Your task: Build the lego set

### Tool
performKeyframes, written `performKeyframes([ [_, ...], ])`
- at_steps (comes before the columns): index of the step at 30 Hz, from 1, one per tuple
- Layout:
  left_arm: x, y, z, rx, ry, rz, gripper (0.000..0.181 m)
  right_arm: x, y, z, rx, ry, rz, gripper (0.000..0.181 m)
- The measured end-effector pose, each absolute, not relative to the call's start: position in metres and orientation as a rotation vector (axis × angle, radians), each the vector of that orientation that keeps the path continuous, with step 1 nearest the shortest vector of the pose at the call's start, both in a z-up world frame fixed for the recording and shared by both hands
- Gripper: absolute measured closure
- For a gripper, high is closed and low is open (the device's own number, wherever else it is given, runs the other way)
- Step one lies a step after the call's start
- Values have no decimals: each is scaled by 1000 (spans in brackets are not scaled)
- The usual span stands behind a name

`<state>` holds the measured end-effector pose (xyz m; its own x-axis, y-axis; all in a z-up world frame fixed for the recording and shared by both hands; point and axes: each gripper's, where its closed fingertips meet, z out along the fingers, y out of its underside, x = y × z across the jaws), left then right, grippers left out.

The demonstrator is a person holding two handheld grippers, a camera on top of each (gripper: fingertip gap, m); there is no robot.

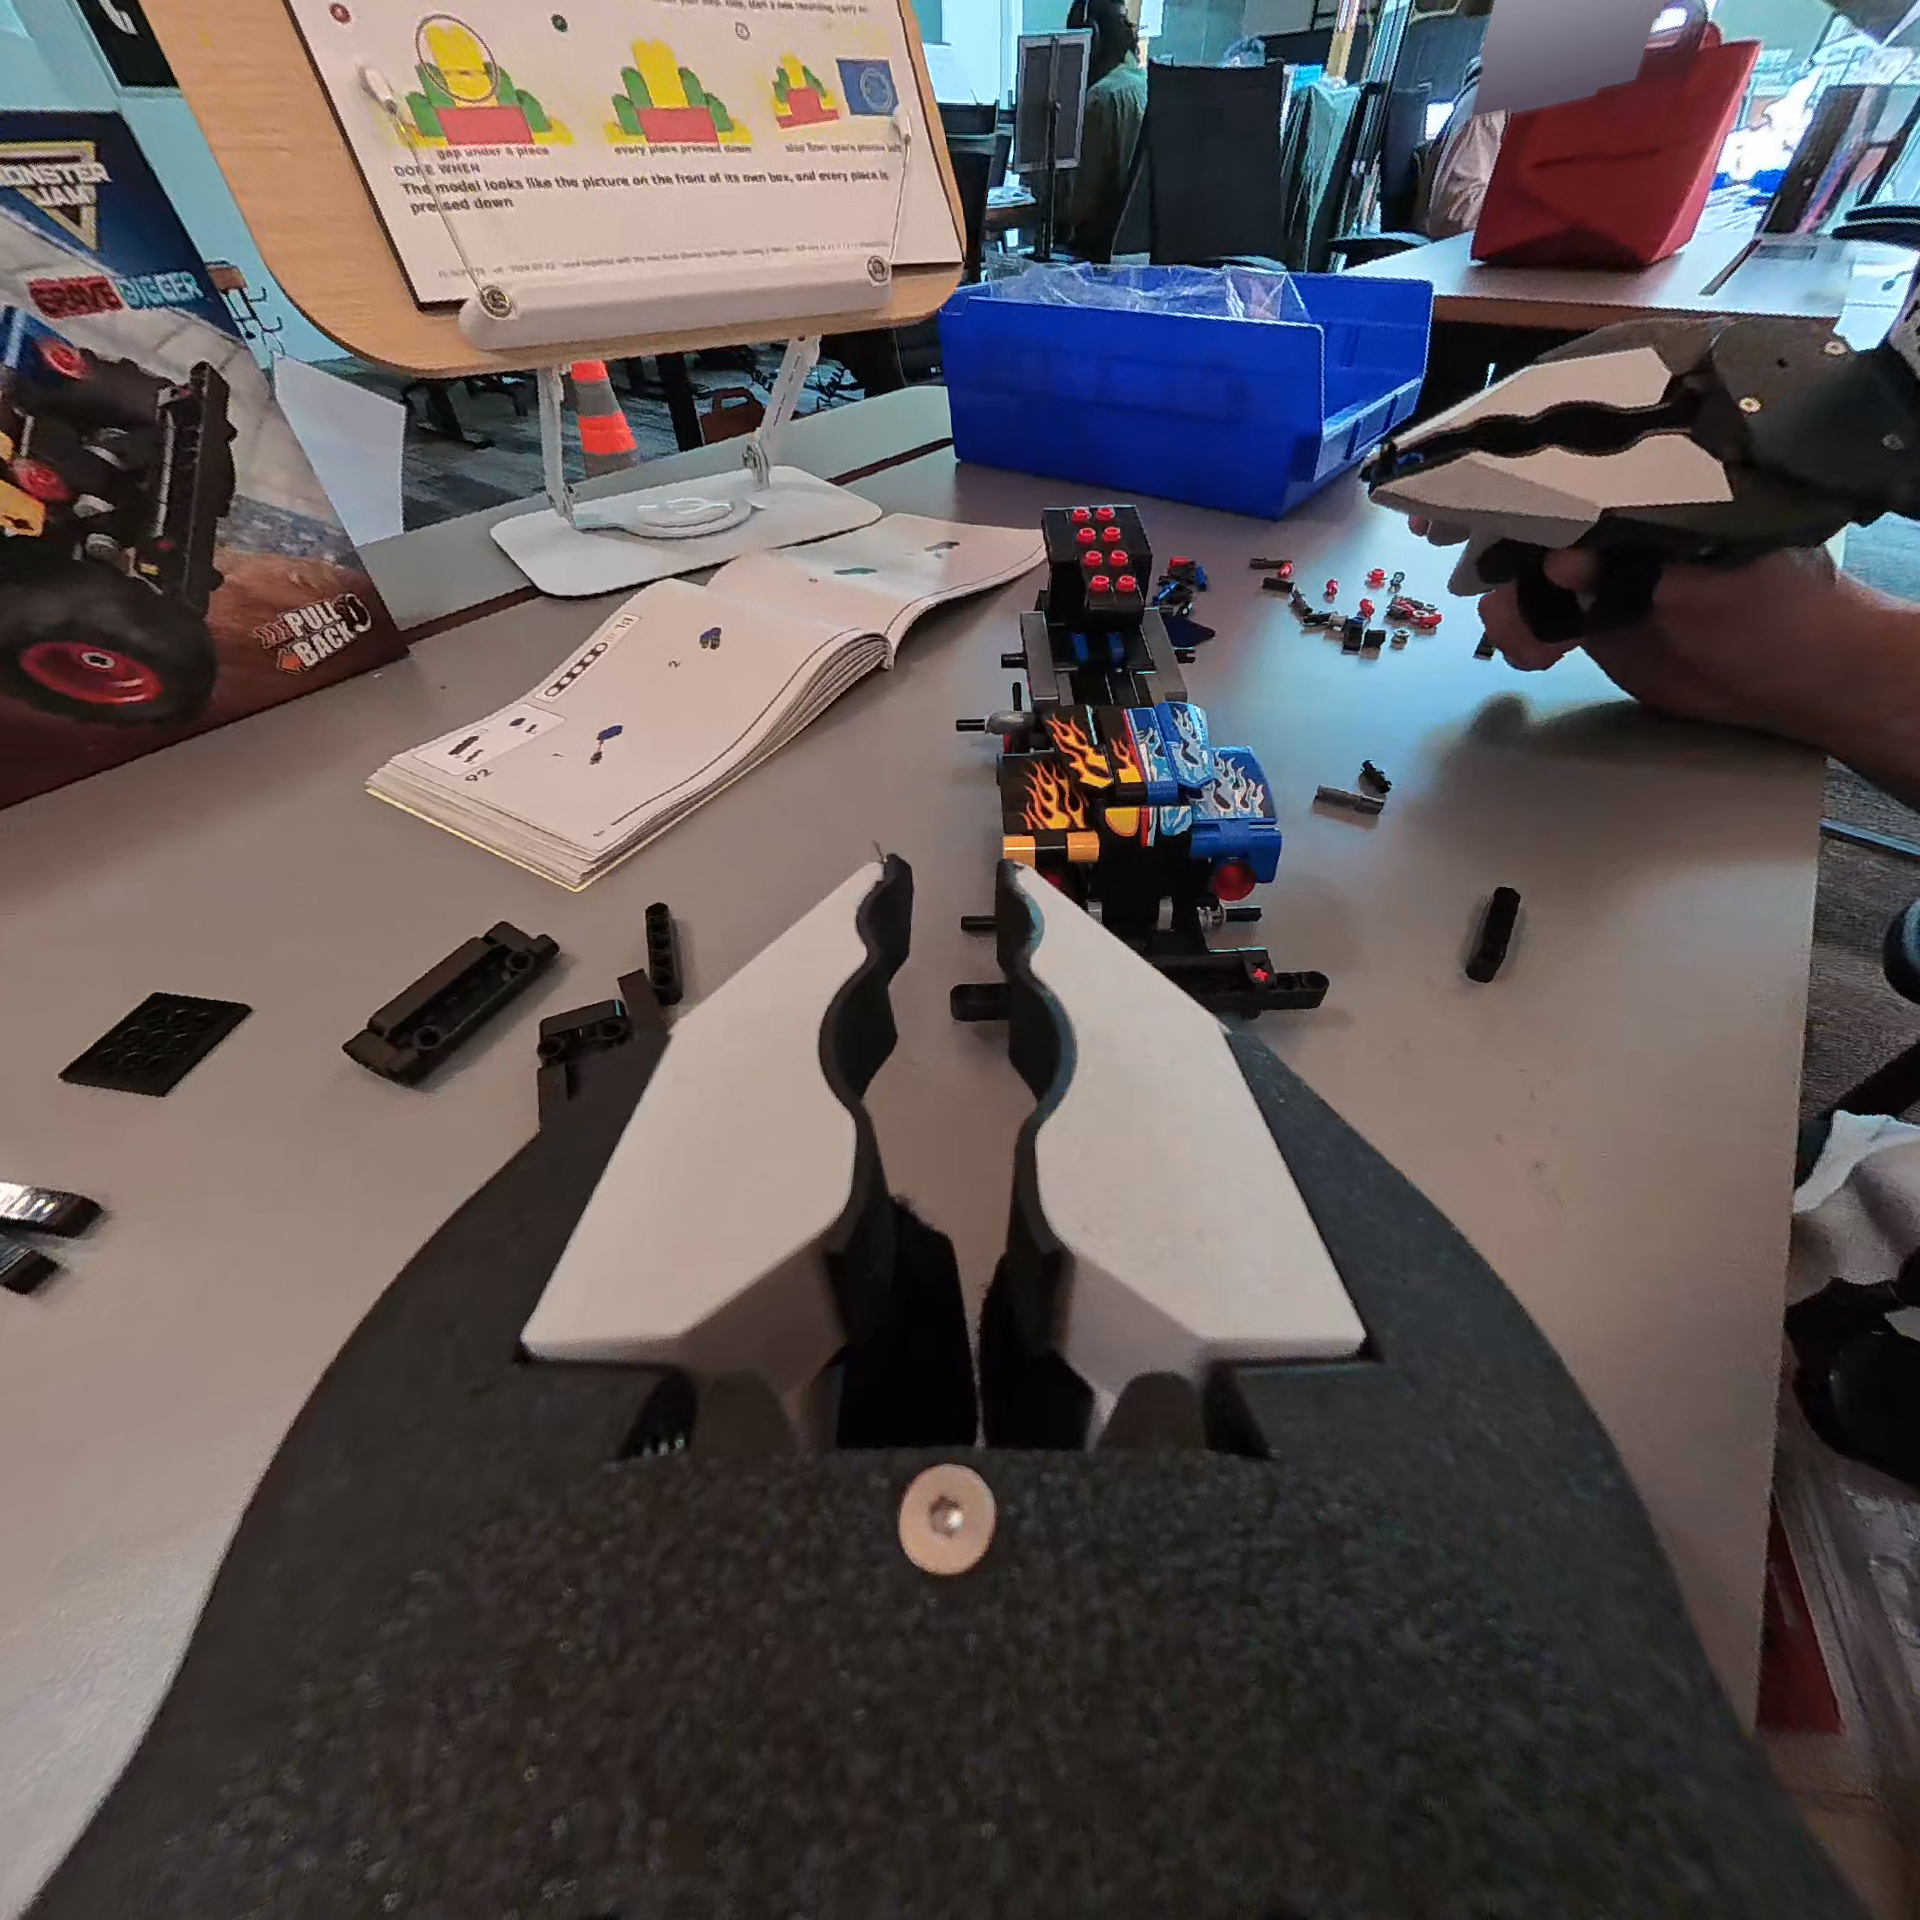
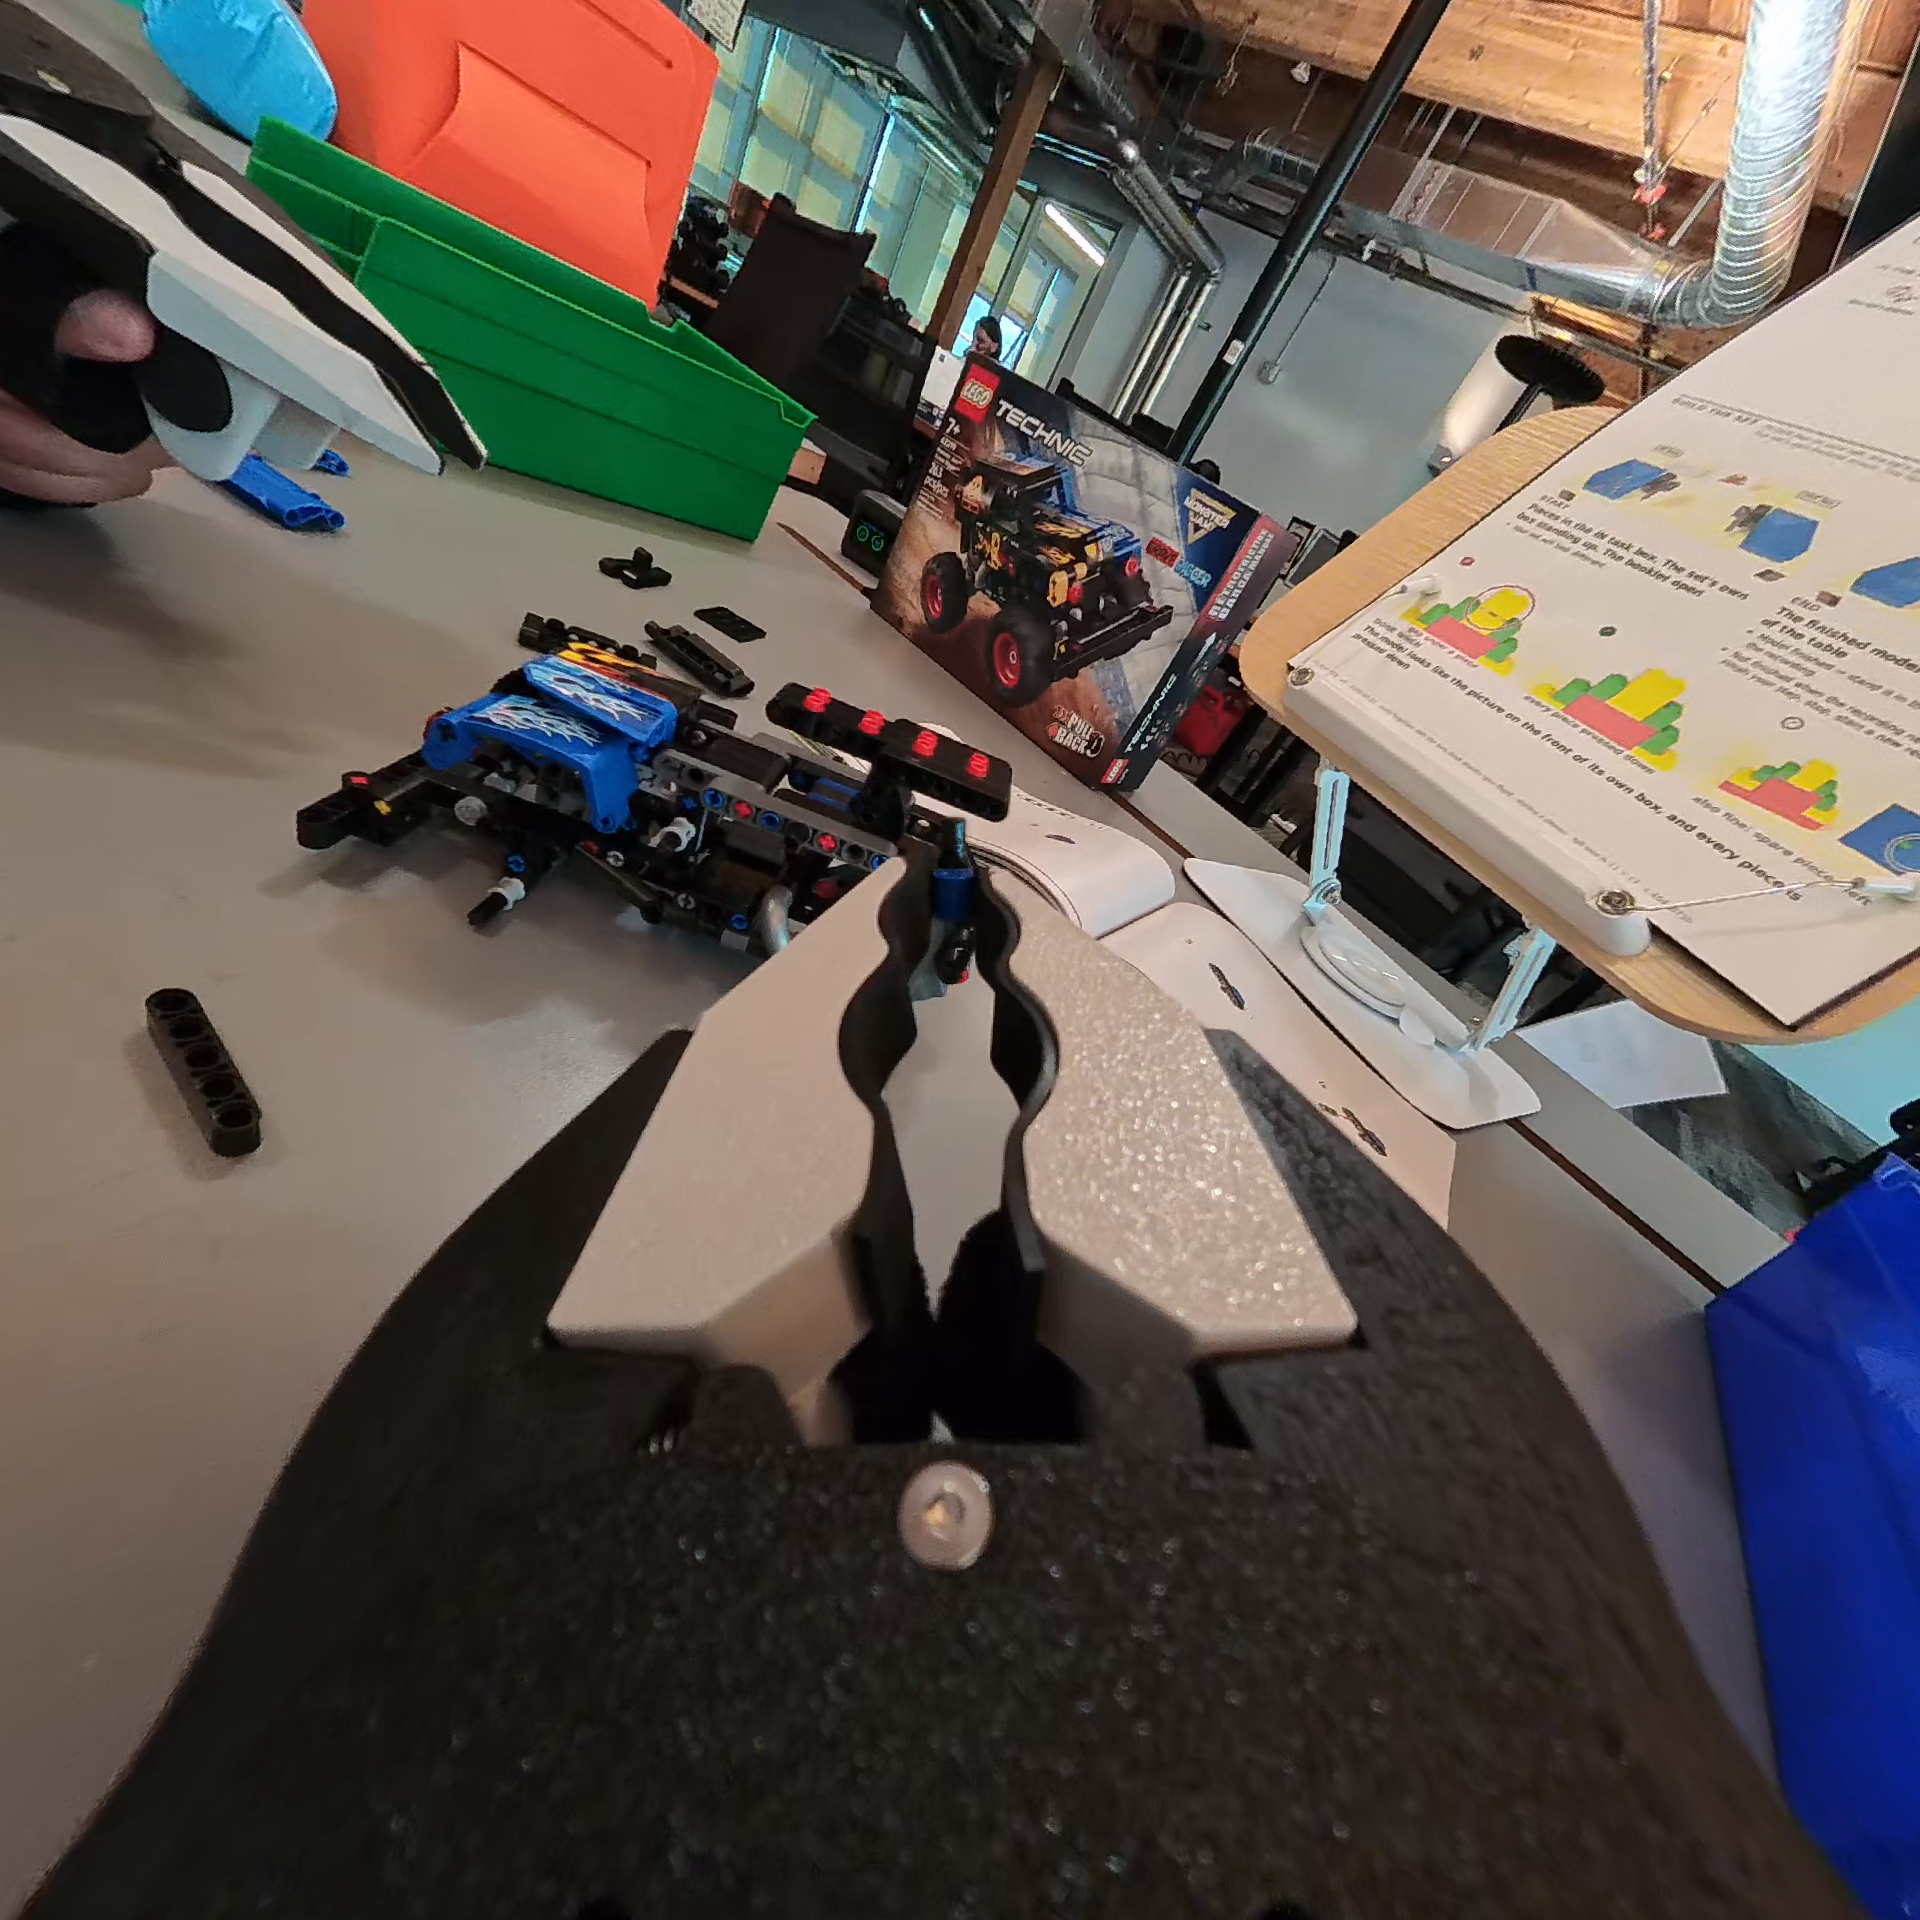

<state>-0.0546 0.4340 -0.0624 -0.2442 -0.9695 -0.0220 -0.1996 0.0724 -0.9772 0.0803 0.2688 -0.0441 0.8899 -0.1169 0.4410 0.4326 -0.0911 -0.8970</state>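
The part-built black and blue Lego truck [image 1: 1132,790] with flame stickers lies on the grey table [image 1: 1507,1091], just beyond my left gripper [image 1: 954,883], which is open and empty. The truck also shows in the right wrist view [image 2: 644,769]. My right gripper [image 2: 945,899] is shut on a small blue and black piece [image 2: 951,899], held above the table to the right of the truck. In the left wrist view the right gripper [image 1: 1387,480] hovers at the far right above a scatter of small red and black pieces [image 1: 1351,613].
An open instruction booklet [image 1: 675,707] lies left of the truck. The set's box [image 1: 125,520] and a sheet stand [image 1: 623,208] stand behind it. A blue bin [image 1: 1174,384] sits at the back, a green bin [image 2: 582,384] opposite. Loose black parts [image 1: 452,1003] and a black beam [image 2: 203,1070] lie about. My right fingertips sit around 20 cm from my left ones.
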Motion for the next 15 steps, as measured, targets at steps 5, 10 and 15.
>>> performKeyframes([
  [5, -54, 431, -64, -1178, 1587, -1215, 168, 76, 268, -43, -1592, -277, -479, 175],
  [10, -55, 428, -65, -1155, 1598, -1187, 168, 77, 269, -48, -1622, -298, -541, 175],
  [15, -56, 423, -65, -1107, 1613, -1159, 170, 77, 267, -58, -1722, -209, -447, 175],
])
